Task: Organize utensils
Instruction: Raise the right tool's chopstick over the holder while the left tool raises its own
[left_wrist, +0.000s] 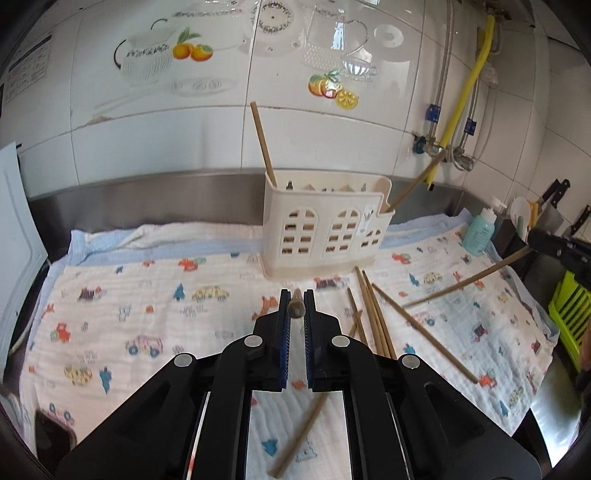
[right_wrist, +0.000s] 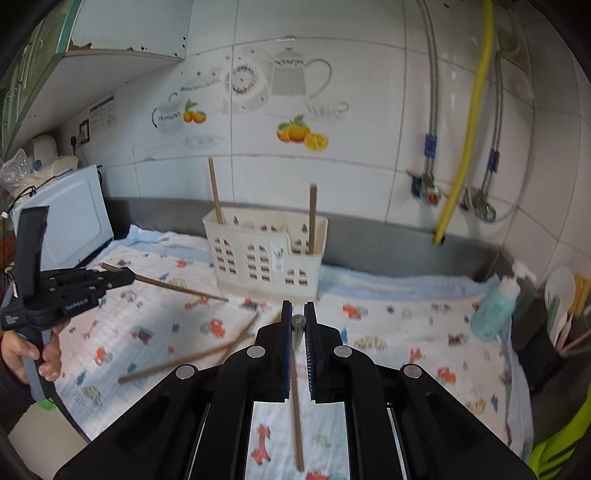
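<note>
both tools carry a chopstick, bound for the holder.

my left tool (left_wrist: 296, 306) and right tool (right_wrist: 297, 317) are each clamped narrow on a chopstick, held short of the cream holder (left_wrist: 325, 229), where two chopsticks already stand. loose chopsticks (left_wrist: 373, 314) lie on the cloth before the holder. next, i judge, tip each one upright over a slot.

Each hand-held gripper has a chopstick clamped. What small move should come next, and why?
Probably carry both forward over the cream utensil holder and tip them in. The left hand-held gripper and right hand-held gripper each clamp a chopstick, two already stand in the holder, and several loose chopsticks remain on the cloth.
</note>
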